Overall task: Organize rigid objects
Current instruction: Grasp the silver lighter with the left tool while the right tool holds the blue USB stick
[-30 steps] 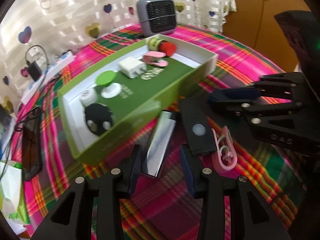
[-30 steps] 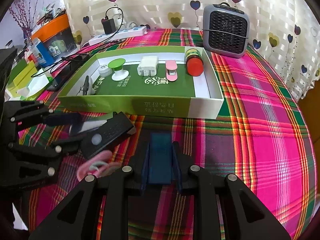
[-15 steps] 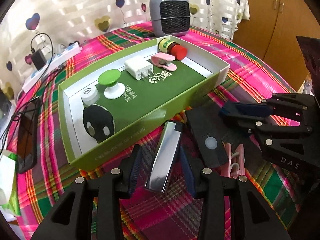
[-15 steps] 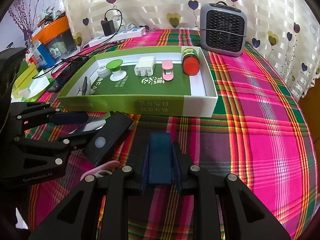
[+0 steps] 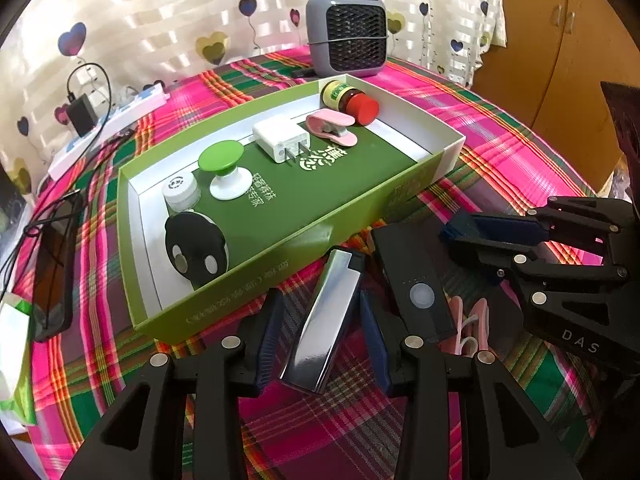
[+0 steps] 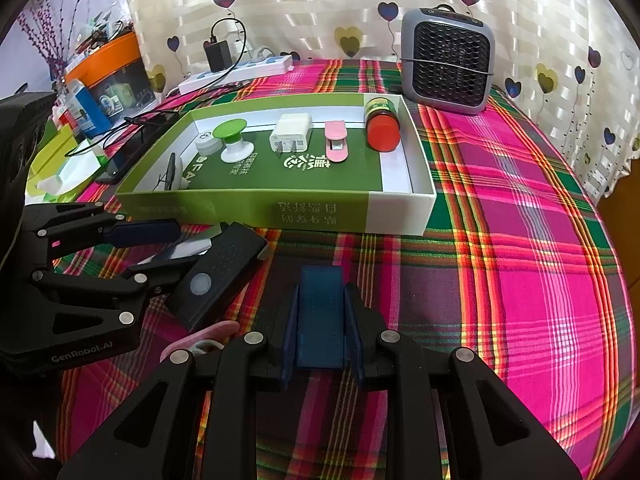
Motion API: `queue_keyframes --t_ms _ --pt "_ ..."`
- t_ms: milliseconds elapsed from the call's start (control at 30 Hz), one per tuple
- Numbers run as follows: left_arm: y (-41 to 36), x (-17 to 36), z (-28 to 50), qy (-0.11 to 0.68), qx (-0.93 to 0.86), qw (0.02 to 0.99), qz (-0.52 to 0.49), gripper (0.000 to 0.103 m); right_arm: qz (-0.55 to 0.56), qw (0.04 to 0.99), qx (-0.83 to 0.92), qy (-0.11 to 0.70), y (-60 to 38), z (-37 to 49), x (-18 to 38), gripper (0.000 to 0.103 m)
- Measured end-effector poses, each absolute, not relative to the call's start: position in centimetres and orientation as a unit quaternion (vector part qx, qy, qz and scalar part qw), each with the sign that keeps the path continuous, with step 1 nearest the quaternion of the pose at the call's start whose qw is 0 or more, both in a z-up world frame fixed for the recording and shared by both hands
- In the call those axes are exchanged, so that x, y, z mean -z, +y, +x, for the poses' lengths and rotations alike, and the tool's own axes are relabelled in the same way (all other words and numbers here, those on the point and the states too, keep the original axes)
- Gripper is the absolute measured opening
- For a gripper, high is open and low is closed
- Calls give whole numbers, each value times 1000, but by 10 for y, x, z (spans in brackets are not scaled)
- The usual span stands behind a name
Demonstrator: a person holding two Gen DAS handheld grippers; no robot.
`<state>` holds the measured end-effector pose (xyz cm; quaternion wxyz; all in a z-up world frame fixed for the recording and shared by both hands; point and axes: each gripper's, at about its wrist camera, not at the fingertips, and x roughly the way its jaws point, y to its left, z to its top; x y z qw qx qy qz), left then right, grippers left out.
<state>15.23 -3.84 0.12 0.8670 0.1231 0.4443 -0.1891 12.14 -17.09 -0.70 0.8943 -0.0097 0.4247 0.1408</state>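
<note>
Left wrist view shows my left gripper (image 5: 320, 332) low in the frame, its two blue-padded fingers set either side of a shiny metal lighter (image 5: 326, 320). The lighter lies lengthwise between them, silver body with a dark cap pointing toward the box. The right pad looks to be touching its side; on the left a sliver of plaid cloth shows, so I judge the grip is closing rather than firm, and I cannot tell whether the lighter is off the cloth.

Just right of the lighter lies a black rectangular device (image 5: 412, 280) with a round pale button, and beside that a pink clip (image 5: 468, 328), both on the plaid tablecloth (image 5: 500, 152). Above them, mid-frame, sits the green and white box (image 5: 280, 240), already holding a black round item, a small white jar, a green-topped knob, a white charger plug (image 5: 280, 140), a second pink clip and a red-capped bottle (image 5: 352, 100).

Right wrist view has my right gripper (image 6: 320, 320) at bottom centre, fingers close together with nothing between them, only its own blue pad showing.

I judge the step in hand is picking up the lighter. Next calls for a firm squeeze, a lift clear of the near wall, and a placement on bare green floor inside the box.
</note>
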Motion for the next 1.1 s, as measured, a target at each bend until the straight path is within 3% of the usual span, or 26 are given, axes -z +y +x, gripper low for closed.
queue_keyframes --t_ms 100,1100 --pt "-39 -1 150 442 194 867 123 30 -10 894 -141 425 -171 121 7 23" --pt "-37 -4 142 438 193 871 109 22 -8 895 -140 423 -172 122 7 23"
